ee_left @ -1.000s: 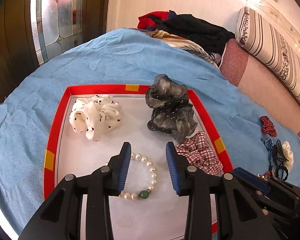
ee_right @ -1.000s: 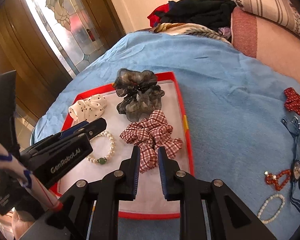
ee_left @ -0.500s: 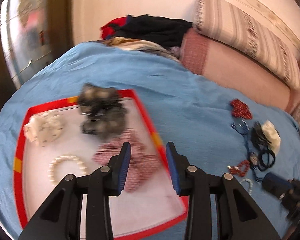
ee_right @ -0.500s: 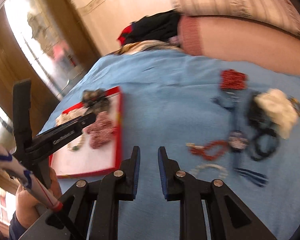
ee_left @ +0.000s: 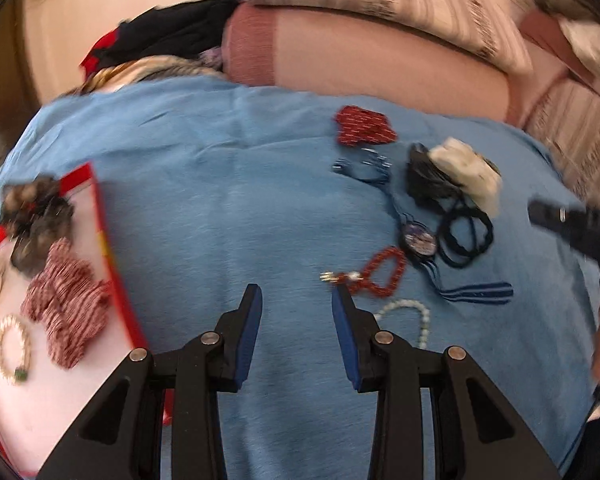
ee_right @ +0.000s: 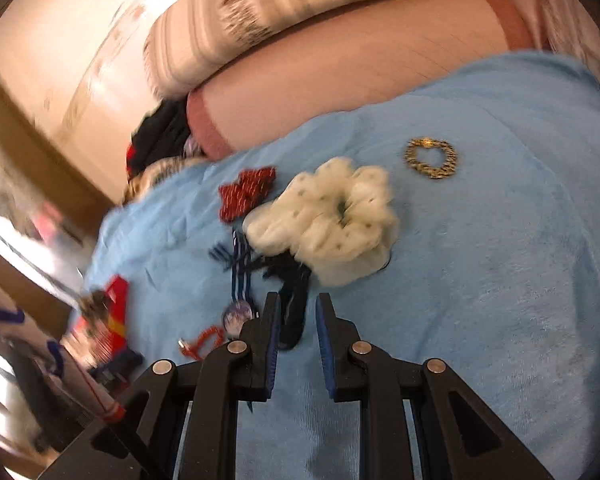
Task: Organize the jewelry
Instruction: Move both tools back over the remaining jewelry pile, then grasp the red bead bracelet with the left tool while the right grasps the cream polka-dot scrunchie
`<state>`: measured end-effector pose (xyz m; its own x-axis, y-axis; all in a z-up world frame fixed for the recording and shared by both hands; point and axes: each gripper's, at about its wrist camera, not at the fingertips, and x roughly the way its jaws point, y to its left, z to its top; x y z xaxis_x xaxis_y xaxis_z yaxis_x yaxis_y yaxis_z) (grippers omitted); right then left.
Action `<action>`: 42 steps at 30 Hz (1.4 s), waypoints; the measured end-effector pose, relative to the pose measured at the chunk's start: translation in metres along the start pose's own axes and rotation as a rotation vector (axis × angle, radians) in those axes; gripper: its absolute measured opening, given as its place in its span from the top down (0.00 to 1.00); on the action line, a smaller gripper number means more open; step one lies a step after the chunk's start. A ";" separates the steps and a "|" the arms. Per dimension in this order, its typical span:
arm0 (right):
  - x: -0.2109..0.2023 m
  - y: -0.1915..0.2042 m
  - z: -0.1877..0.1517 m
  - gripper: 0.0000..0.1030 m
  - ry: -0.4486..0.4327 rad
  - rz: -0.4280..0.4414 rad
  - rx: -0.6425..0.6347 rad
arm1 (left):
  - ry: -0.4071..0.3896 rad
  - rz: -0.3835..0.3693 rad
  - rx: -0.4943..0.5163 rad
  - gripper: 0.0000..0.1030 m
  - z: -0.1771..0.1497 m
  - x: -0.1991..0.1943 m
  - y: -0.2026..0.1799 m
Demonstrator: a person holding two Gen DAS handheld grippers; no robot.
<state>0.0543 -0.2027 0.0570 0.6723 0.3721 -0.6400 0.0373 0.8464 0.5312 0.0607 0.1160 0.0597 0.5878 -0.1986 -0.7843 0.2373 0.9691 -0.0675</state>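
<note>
Both claws have swung away from the red tray (ee_left: 100, 216) toward the loose pile of jewelry on the blue blanket (ee_left: 228, 208); the tray, which filled the left view a second ago, now sits at that view's left edge. In it lie a dark grey scrunchie (ee_left: 36, 216), a red plaid scrunchie (ee_left: 66, 304) and a pearl bracelet with a green bead (ee_left: 14, 350). The left claw (ee_left: 296, 300) hangs above bare blanket, its jaws spread with nothing between them. Just right of it lie a red bead bracelet (ee_left: 382, 276) and a white pearl bracelet (ee_left: 410, 314); beyond them are a blue-striped ribbon pendant (ee_left: 418, 238), black hair ties (ee_left: 466, 236), a red patterned bow (ee_left: 362, 126) and a cream scrunchie (ee_left: 468, 170). The right claw (ee_right: 296, 312) has its jaws narrowly parted and empty, over the near end of the dark ties (ee_right: 294, 320). A gold chain bracelet (ee_right: 431, 158) lies apart, far right.
</note>
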 end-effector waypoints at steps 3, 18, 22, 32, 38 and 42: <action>-0.006 -0.011 0.005 0.81 -0.019 -0.004 0.025 | 0.022 -0.042 0.099 0.63 0.001 0.012 -0.025; -0.005 -0.032 0.016 0.81 -0.042 -0.023 0.063 | 0.090 0.023 0.127 0.72 0.022 0.071 -0.046; 0.006 -0.038 0.024 0.78 -0.034 -0.021 0.066 | 0.082 -0.013 0.049 0.91 0.025 0.063 -0.034; 0.066 -0.051 0.036 0.63 0.020 0.015 0.121 | 0.063 -0.025 0.052 0.93 0.026 0.054 -0.038; 0.056 -0.036 0.036 0.96 -0.007 -0.010 0.051 | 0.053 -0.026 0.035 0.93 0.029 0.054 -0.035; 0.014 -0.028 0.036 0.96 -0.072 -0.056 0.019 | 0.019 -0.042 0.021 0.93 0.030 0.034 -0.035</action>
<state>0.0890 -0.2350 0.0528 0.7201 0.2957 -0.6277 0.0898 0.8573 0.5069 0.0961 0.0709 0.0540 0.5626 -0.2357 -0.7924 0.2775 0.9567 -0.0876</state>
